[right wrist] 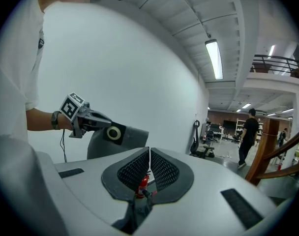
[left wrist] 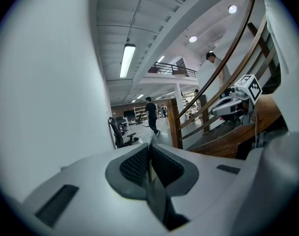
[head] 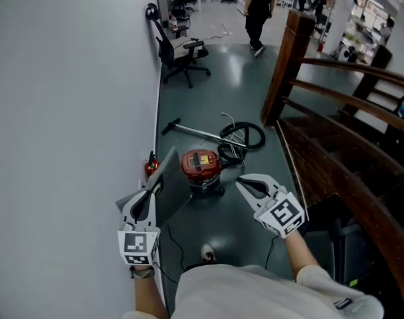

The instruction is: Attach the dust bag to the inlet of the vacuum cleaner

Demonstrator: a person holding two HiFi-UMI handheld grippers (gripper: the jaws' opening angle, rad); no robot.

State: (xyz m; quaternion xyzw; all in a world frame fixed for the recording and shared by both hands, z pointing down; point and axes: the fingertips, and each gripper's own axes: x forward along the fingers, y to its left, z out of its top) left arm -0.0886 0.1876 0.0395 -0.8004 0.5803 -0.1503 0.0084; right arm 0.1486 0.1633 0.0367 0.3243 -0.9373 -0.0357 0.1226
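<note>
There are two grippers, one bag, one vacuum. The left gripper (head: 151, 195) is clenched on the grey bag (head: 167, 178). In its own view a thin edge of the bag stands pinched between the ribbed pads (left wrist: 134, 165). From the right gripper view the bag hangs out from that gripper, with a dark collar and one pale ring (right wrist: 113, 132) facing this way. The right gripper (head: 245, 186) has its jaws pressed together on nothing; through the slit below them shows only a bit of the red extinguisher (head: 151, 167).

The bag is up in the air near the wall (head: 69, 98), just left of the red vacuum (head: 201, 167) and apart from it. The vacuum stands on the floor (head: 215, 98) between the two grippers.

Behind the vacuum lie one black hose (head: 254, 133), coiled, and one metal wand (head: 192, 131). Further off stand one office chair (head: 181, 57) by the wall and one person (head: 258, 5). A wooden stair railing (head: 348, 78) closes the right side.
</note>
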